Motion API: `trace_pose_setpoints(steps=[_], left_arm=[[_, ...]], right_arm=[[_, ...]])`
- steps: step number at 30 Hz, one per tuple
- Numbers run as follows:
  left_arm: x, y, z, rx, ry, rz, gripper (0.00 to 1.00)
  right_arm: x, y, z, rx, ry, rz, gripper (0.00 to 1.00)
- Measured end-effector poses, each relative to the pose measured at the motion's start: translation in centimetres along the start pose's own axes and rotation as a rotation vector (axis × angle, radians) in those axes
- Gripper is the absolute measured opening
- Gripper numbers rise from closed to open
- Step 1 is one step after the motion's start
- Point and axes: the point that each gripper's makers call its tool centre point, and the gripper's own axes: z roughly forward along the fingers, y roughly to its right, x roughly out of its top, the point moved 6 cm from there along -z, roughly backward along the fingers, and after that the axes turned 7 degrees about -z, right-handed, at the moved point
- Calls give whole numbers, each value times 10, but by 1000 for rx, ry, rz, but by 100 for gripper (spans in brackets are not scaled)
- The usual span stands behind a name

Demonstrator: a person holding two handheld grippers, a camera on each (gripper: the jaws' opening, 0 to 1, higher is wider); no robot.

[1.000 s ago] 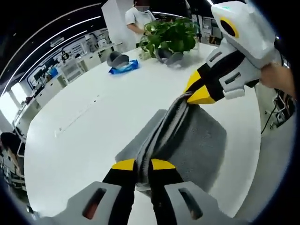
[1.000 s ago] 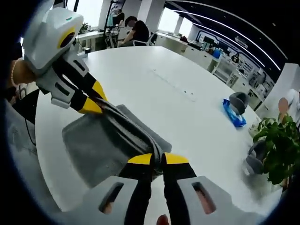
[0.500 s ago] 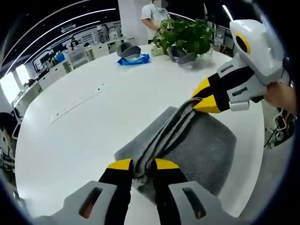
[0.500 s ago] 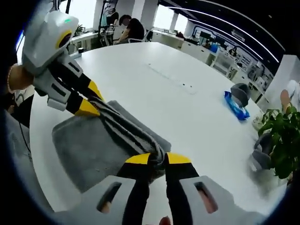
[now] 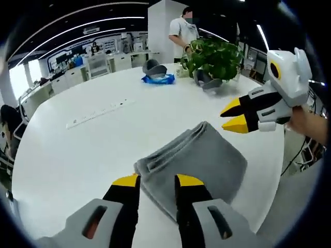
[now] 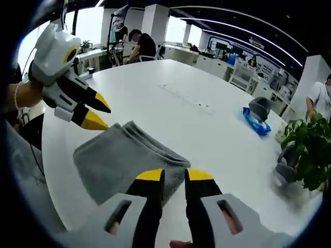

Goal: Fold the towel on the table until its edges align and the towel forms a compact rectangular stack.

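A grey towel (image 5: 196,163) lies folded in a flat rectangular stack on the white table (image 5: 83,150); its layered edges face away from the table's near rim. My left gripper (image 5: 158,181) stands open just above the towel's near corner, with nothing between its yellow tips. In the left gripper view the right gripper (image 5: 237,115) hovers open beyond the towel's far corner. In the right gripper view the towel (image 6: 124,157) lies ahead, my right gripper (image 6: 174,175) is open over its corner, and the left gripper (image 6: 98,115) hangs open at the far end.
A potted green plant (image 5: 213,51), grey objects and a blue packet (image 5: 159,79) sit at the table's far end. A person (image 5: 183,31) stands behind the plant. A power strip line (image 5: 98,111) runs along the table middle. Another person (image 6: 145,39) sits at a desk.
Both grippers have let go of the towel and opened. The raised fold dropped flat onto the stack, and both grippers lifted away from it.
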Motion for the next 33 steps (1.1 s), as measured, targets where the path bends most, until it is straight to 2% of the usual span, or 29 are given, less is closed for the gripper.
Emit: trace_pose_setpoints(steps=[5,9,12,14,18,25,33], left_arm=[[-20,15,-13,-32,-24,-18,28],[-36,20,-13,-20,-47,-31,28],[-50,23,-8,-10,-108,-24,28],[-56,25,-3,-17,-124,-42,28],[-59,27,3,-20,-141,-49,27],[-59,21,20,-9,-181,-24,30],[-47,9,37,-1,-180,-10,31]], right_arm=[[-18,-26,-14,15,-29,21,18],[-31,-41,-17,39,-53,84,20],[-42,-52,-14,61,-85,85,22],[-50,-59,-10,84,-113,77,24],[-55,-62,-3,82,-121,56,26],[-58,-59,10,76,-147,116,25],[-55,-54,21,37,-150,129,24]])
